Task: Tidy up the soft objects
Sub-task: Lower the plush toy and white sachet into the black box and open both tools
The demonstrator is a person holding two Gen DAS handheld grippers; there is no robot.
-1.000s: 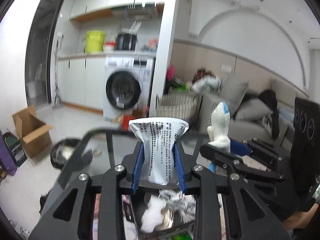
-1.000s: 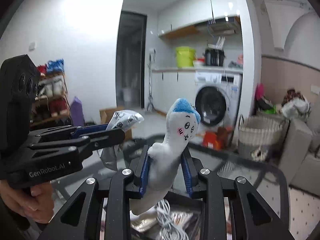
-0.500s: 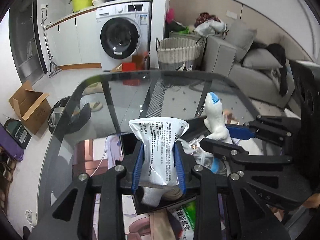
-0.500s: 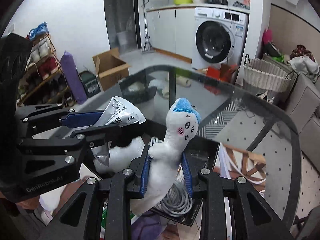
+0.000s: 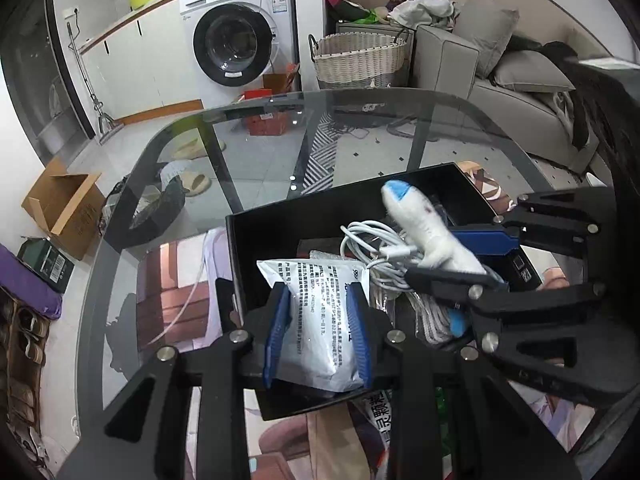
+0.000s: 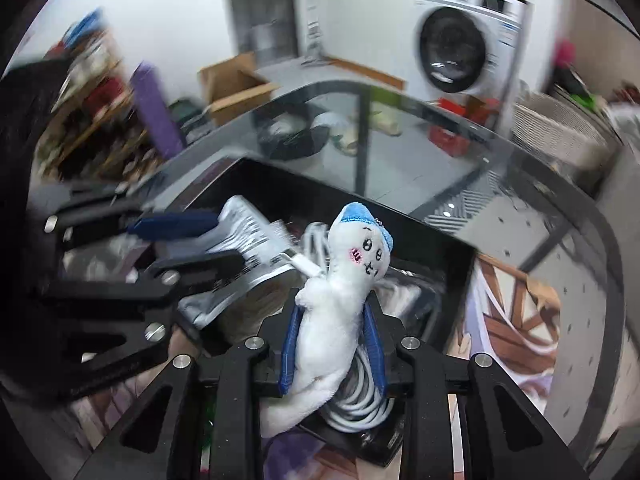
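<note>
The glass worktop [image 5: 360, 128] carries a black tray [image 5: 320, 216] that already holds a coiled white cable [image 5: 376, 240]. Over the tray, the left gripper [image 5: 318, 332] is clamped on a white pouch [image 5: 320, 312], and beside it the right gripper [image 6: 332, 344] is clamped on a small plush [image 6: 340, 292]. Neither soft thing is set down yet; judging by this, both placements and releases remain.

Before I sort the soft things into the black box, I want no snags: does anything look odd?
Yes. A white cable lies across the plush toy held in the right gripper, apparently caught on it. More cable is coiled in the black box below. The left gripper holds a white pouch normally.
</note>
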